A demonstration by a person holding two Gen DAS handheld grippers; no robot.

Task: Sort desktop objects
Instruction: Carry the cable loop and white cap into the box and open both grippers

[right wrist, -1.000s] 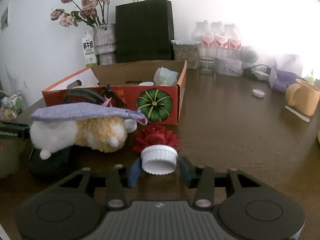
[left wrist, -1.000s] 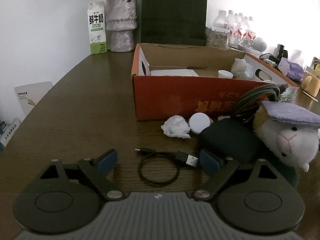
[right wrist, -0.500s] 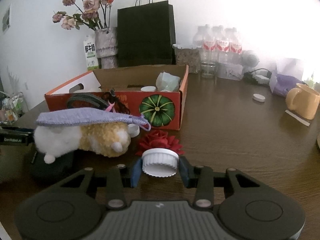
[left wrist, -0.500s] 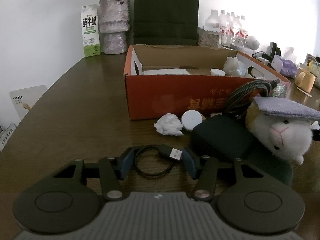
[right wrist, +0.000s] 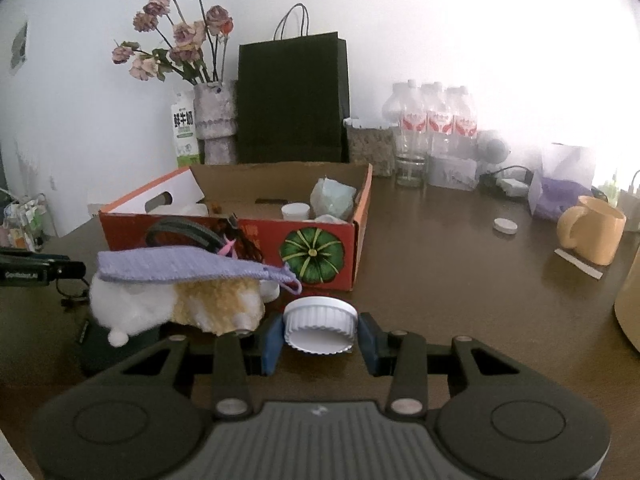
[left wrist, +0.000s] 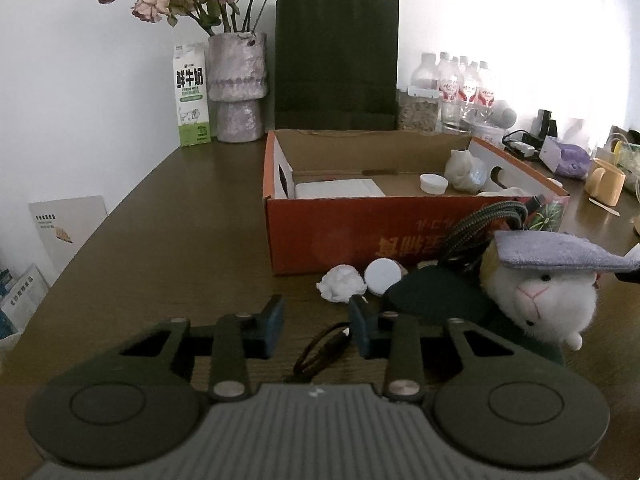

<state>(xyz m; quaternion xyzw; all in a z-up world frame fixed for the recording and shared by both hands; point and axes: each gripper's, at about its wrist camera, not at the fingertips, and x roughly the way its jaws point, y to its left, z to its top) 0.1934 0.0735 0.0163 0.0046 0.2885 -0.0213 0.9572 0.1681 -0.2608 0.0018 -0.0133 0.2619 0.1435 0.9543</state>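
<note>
Jaws on the left gripper [left wrist: 316, 322] have just been closing around the black cable [left wrist: 316, 350], from wide to a narrow gap. The cable's loop, round on the table [left wrist: 160, 220] a second ago, now looks pinched and sits against the right-hand pad. Bare table still shows beside the left-hand pad, so I cannot tell whether the grip is firm.

The right gripper [right wrist: 320, 338] has also narrowed slightly, and its pads now press both sides of the white cap [right wrist: 320, 326]. The cap rested flat before. It now hangs tilted and off the table, just in front of the plush toy [right wrist: 176, 300].

Both pickups seem about done. Next is probably a carry to the orange box [right wrist: 128, 232] behind, provided the cable holds.
</note>
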